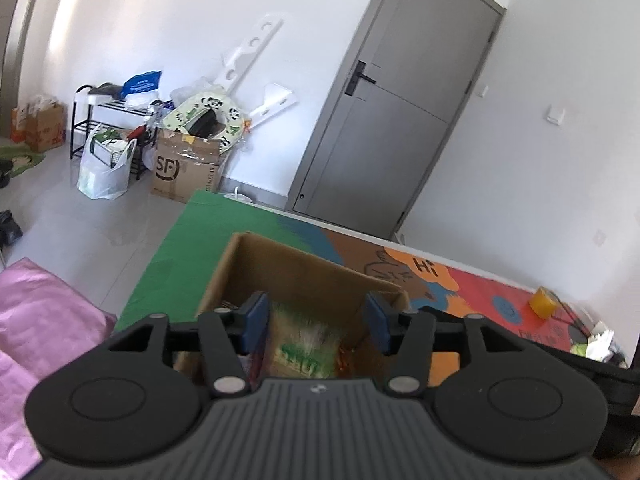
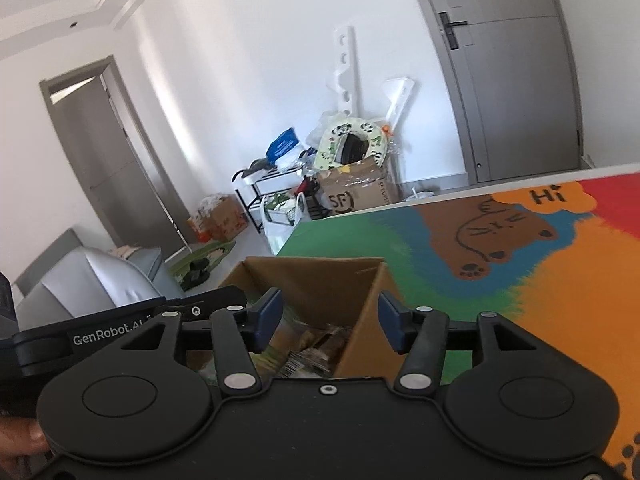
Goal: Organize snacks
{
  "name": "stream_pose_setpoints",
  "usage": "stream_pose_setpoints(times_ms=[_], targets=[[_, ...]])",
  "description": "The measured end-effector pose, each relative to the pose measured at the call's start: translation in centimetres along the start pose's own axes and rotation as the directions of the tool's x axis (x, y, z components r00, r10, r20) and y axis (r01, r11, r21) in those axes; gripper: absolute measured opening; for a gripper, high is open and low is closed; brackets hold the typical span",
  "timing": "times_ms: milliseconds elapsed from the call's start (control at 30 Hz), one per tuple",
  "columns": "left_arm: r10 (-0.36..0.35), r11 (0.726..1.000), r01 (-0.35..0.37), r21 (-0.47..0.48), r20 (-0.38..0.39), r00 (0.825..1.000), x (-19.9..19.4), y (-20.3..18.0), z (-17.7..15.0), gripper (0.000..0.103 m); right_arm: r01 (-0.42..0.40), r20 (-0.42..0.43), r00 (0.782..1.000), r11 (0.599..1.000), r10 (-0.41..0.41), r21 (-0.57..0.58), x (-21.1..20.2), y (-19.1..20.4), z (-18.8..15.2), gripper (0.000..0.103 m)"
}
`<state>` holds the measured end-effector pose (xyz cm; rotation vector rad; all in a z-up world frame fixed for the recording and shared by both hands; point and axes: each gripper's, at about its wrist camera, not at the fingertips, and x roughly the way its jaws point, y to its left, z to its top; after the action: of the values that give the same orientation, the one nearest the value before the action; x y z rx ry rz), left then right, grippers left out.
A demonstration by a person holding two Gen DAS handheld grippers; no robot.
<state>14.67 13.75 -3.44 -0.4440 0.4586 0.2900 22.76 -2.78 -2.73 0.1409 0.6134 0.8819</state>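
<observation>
left claw [image 1: 318,322]: black, ribbed base, blue pads | right claw [image 2: 330,322]: black, blue pads, silver rivets, "GenRobot.AI" marking

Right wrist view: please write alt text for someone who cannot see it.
The right gripper hangs open and empty over an open cardboard box of snack packets on a colourful cartoon mat. The left gripper reaches in from the left; a cluttered white room with grey doors lies behind.
</observation>
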Motion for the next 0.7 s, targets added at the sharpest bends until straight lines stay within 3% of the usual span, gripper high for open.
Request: stream_pose_setpoints(times_ms=[67, 533, 700], targets=[[-0.002, 1.0, 0.002, 0.007, 0.001, 1.0, -0.2, -0.3, -0.3, 0.066, 0.004, 0.006, 1.0, 1.0, -0.004, 0.017, -0.8, -0.5, -0.3, 0.054], [0.017, 0.999, -0.015, 0.037, -0.033, 0.999, -1.5, -2.2, -1.5, 0.081, 0.027, 0.047, 0.998, 0.993, -0.033, 0.117, -4.3, -3.5, -2.3, 0.069], [0.026, 0.999, -0.023, 0.046, -0.044, 0.999, -2.2, -2.9, -2.3, 0.09, 0.054, 0.073, 0.995, 0.99, -0.064, 0.132, -6.0, -4.4, -2.9, 0.084]])
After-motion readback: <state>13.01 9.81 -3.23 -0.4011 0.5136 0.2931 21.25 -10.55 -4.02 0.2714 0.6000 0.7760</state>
